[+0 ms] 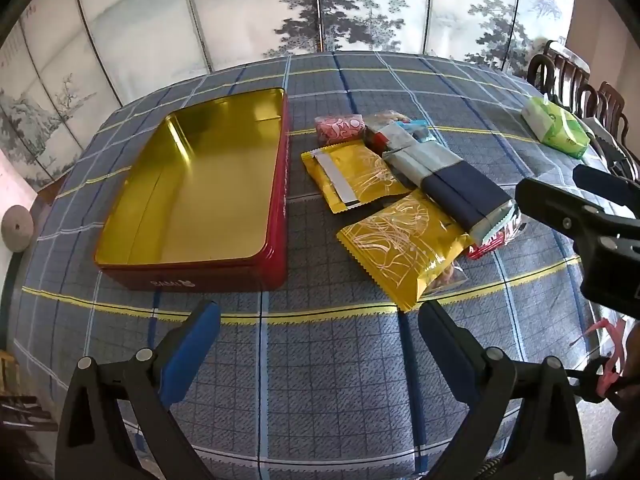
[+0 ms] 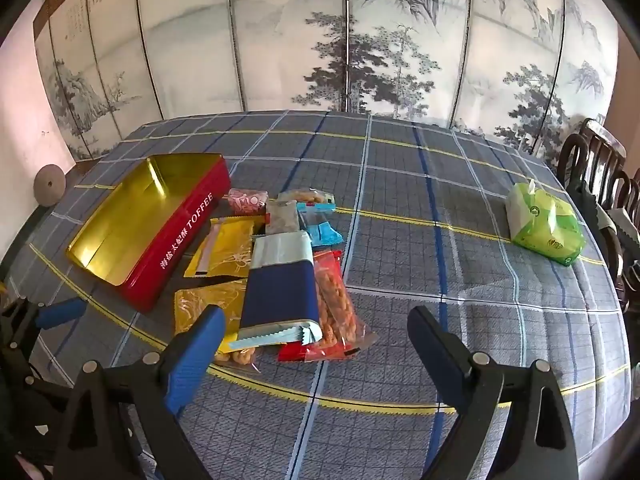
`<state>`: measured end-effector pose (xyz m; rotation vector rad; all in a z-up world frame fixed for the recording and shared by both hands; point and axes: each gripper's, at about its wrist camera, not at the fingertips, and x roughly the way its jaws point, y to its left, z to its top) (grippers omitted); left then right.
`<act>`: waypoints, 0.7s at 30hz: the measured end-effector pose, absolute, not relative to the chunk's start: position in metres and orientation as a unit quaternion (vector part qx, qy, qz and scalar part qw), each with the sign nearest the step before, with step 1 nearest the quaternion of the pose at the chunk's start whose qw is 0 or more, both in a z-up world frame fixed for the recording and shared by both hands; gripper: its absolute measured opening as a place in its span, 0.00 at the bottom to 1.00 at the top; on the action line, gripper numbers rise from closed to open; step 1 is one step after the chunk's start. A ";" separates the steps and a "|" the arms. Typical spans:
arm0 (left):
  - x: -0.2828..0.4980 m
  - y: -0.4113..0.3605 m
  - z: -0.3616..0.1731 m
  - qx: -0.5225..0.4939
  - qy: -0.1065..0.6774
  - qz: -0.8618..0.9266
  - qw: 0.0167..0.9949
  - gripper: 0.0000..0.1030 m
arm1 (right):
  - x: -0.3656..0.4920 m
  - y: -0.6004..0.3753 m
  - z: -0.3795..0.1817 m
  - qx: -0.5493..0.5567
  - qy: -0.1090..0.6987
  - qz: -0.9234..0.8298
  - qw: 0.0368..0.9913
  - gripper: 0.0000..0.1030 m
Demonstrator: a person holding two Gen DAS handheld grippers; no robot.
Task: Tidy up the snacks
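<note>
An open red toffee tin (image 1: 276, 200) (image 2: 176, 248) with a gold inside lies empty on the checked tablecloth. To its right is a heap of snack packets: two yellow bags (image 1: 404, 248) (image 2: 228, 248), a navy and silver pack (image 1: 460, 188) (image 2: 280, 292), a pink packet (image 1: 340, 128) (image 2: 246, 200), a red clear bag of orange snacks (image 2: 336, 308) and small blue packets (image 2: 324, 232). My left gripper (image 1: 320, 320) hovers open over the cloth, nearer than the tin and the yellow bag. My right gripper (image 2: 316, 328) stands open just short of the heap, nothing between its fingers.
A green and white tissue pack (image 1: 556, 128) (image 2: 544, 224) lies at the table's far right. Dark wooden chairs (image 2: 592, 160) stand along the right edge. A painted folding screen (image 2: 320, 40) backs the table. The right gripper's body (image 1: 592, 224) shows in the left wrist view.
</note>
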<state>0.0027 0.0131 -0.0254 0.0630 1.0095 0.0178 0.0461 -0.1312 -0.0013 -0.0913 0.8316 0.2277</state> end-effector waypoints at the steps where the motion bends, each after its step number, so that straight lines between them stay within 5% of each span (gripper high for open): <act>1: 0.003 0.013 -0.025 0.031 0.484 0.009 0.875 0.96 | 0.044 -0.128 -0.001 -0.045 0.403 0.110 0.908 0.92; 21: 0.001 0.015 -0.027 0.032 0.485 0.007 0.874 0.96 | 0.044 -0.127 0.001 -0.039 0.401 0.121 0.907 0.92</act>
